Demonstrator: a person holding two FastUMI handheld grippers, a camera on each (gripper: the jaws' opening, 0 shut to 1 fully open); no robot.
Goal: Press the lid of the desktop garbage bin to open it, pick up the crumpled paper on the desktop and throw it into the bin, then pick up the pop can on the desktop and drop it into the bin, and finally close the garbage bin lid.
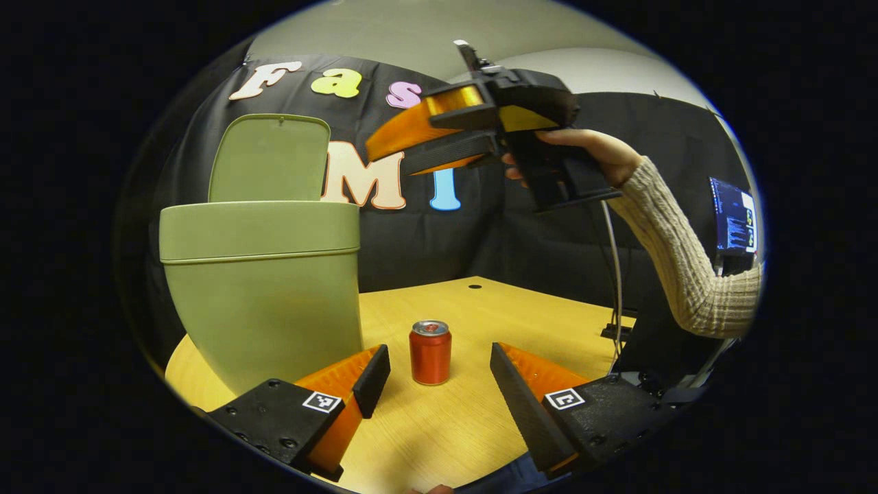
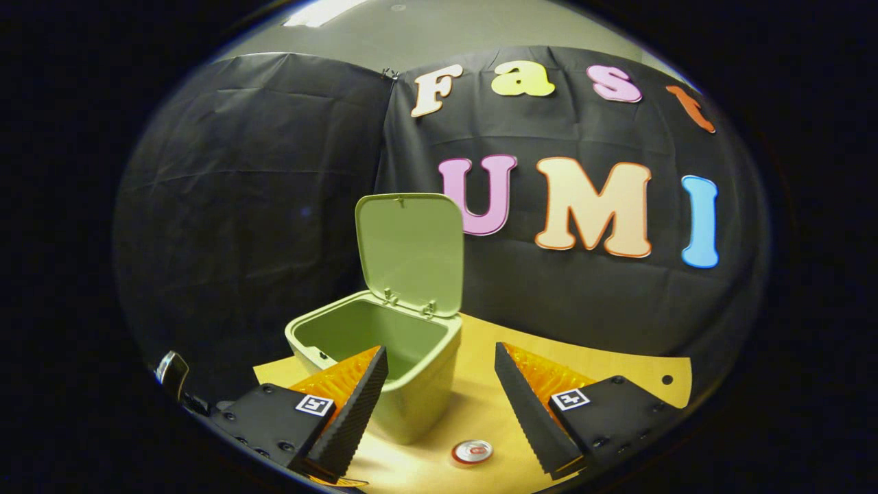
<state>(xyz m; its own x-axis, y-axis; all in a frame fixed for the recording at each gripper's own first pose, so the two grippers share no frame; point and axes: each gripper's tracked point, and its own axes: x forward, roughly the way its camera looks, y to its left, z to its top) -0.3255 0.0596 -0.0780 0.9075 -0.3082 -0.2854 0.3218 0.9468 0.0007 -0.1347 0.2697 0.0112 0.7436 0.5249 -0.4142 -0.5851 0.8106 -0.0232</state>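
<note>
In the left gripper view, the tall sage-green plastic garbage bin (image 1: 260, 288) shows its outer wall, so its inside is hidden; the round picture edge cuts its base at the lower left. The light wooden table (image 1: 473, 412) is cut off at its near edge. A blue-lit screen (image 1: 732, 216) at the far right is too small to make out. In the right gripper view, the red aluminium pop can (image 2: 472, 451) shows its top alone.

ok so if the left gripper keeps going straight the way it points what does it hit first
Most likely the pop can: it stands upright on the table dead ahead, centred between the open left gripper fingers, though depth is hard to judge.
</note>
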